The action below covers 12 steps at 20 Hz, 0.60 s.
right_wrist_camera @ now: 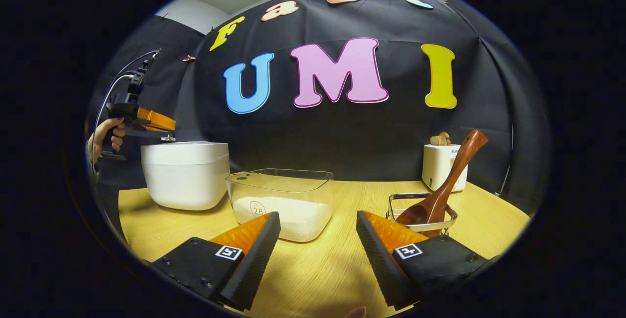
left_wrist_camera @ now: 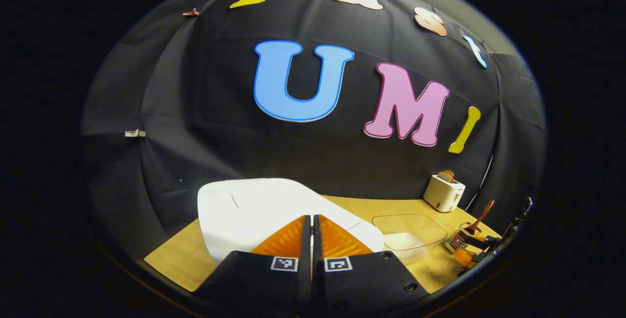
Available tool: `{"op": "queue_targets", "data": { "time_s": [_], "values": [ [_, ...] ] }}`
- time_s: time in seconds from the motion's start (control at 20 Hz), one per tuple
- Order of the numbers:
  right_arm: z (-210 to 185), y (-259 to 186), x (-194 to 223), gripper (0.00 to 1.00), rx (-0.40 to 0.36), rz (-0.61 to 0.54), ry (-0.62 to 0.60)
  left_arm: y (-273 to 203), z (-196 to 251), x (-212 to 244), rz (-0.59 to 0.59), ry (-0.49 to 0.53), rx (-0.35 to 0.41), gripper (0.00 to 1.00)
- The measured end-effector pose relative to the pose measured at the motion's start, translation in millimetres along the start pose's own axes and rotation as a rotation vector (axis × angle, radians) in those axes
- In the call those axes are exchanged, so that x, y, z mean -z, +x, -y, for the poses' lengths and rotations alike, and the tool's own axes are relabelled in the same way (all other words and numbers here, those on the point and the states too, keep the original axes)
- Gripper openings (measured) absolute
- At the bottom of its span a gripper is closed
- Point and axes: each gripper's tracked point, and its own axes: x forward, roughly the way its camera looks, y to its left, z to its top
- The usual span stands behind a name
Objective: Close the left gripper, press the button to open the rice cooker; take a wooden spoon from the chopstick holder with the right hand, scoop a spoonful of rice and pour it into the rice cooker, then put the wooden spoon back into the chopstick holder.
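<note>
- The worktop (right_wrist_camera: 323,269) is pale yellow wood grain, standing against the black cloth wall.
- A white rice cooker (right_wrist_camera: 185,173) sits at its left side, lid down.
- Just beside it stands a clear container (right_wrist_camera: 281,205) with white rice in the bottom.
- To the right is a wire chopstick holder (right_wrist_camera: 423,213) with a wooden spoon (right_wrist_camera: 442,186) leaning in it.
- Behind that, near the wall, stands a white toaster (right_wrist_camera: 442,166) with toast in its slots.

Number 28 in a round mark on the clear rice container (right_wrist_camera: 281,203), toaster (right_wrist_camera: 442,166) lettering too small to read
</note>
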Motion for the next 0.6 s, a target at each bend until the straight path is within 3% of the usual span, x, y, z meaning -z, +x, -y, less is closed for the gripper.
{"op": "queue_targets", "data": {
  "time_s": [0.45, 0.6],
  "values": [
    [5, 1, 0, 0.97, 0.013, -0.002, 0.0, 22, 4, 24, -0.169, 0.141, -0.006, 0.06],
    [5, 0, -1, 0.97, 0.013, -0.001, -0.002, 20, 8, 26, -0.235, 0.134, -0.005, 0.06]
  ]
}}
